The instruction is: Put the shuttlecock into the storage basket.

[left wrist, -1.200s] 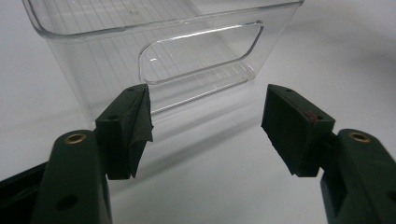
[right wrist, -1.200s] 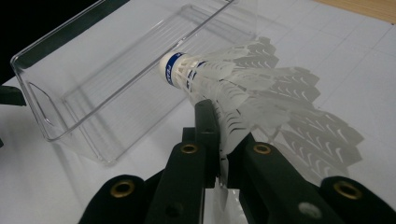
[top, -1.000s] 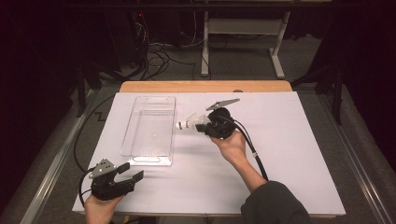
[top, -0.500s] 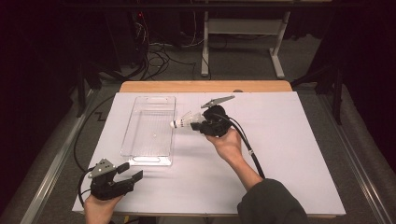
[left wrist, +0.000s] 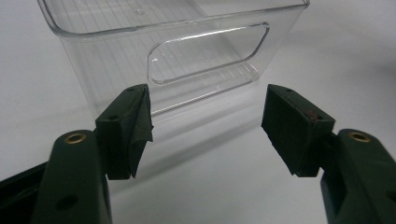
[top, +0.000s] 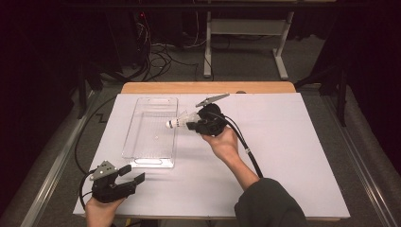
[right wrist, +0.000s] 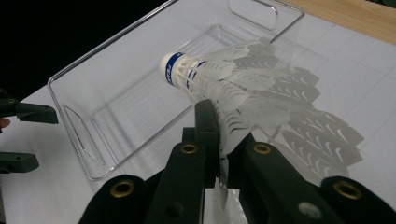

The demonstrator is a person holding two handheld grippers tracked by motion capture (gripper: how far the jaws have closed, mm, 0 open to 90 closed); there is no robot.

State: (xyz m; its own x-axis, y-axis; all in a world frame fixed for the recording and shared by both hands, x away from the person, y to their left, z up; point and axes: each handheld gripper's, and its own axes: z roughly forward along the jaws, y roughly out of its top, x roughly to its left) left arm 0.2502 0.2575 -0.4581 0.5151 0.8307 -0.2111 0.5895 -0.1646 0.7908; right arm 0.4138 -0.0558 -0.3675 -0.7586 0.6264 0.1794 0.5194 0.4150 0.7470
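Note:
A white feathered shuttlecock with a blue band at its cork is pinched by its skirt in my right gripper, which is shut on it. The cork points left over the right rim of a clear plastic bin. My left gripper rests near the table's front left corner, jaws open and empty, facing the bin's near end wall with its handle cutout.
A white sheet covers the wooden table. Black cables trail from both grippers. Beyond the table lie floor cables and a desk frame. A sleeved forearm comes in from the front edge.
My right gripper has carried the shuttlecock left and a little up, from beside the bin to over its right rim. The left gripper has stayed put.

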